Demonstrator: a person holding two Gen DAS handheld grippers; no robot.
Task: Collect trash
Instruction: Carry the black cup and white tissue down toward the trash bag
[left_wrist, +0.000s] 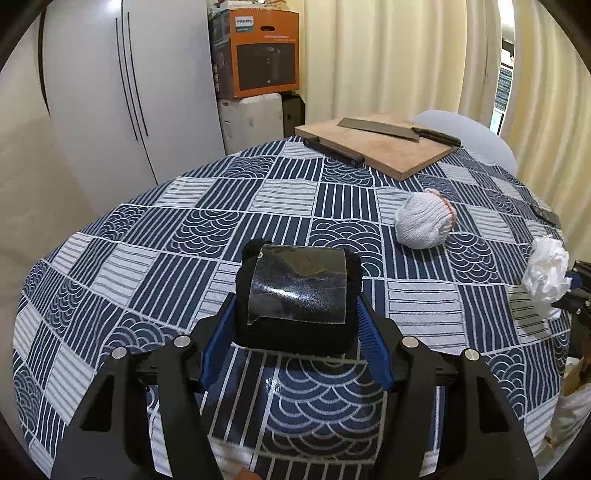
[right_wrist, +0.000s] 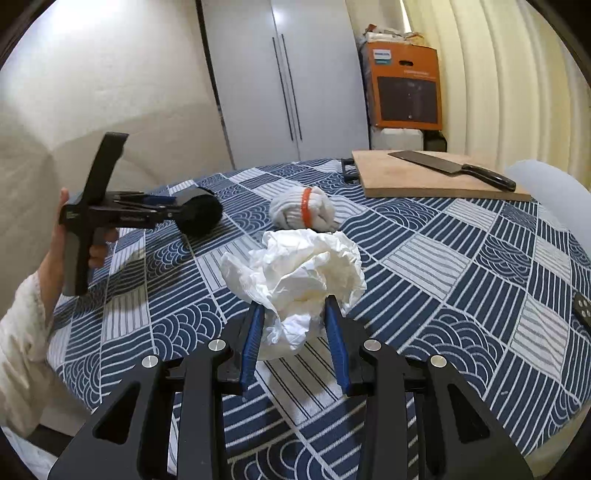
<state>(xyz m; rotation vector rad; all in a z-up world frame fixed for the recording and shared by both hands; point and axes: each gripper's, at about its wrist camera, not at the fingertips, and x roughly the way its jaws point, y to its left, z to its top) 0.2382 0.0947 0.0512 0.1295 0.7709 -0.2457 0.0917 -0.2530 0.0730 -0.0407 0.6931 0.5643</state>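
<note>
My left gripper is shut on a black rolled cloth bundle with a shiny plastic band, held just above the patterned tablecloth. It also shows in the right wrist view, with the left gripper at the left. My right gripper is shut on a crumpled white paper wad, held over the table. That wad shows at the right edge of the left wrist view. A rolled white glove bundle with an orange band lies on the table between them.
A wooden cutting board with a cleaver lies at the table's far side; both show in the right wrist view. A dark remote lies at the right edge. A white wardrobe and an orange box stand behind.
</note>
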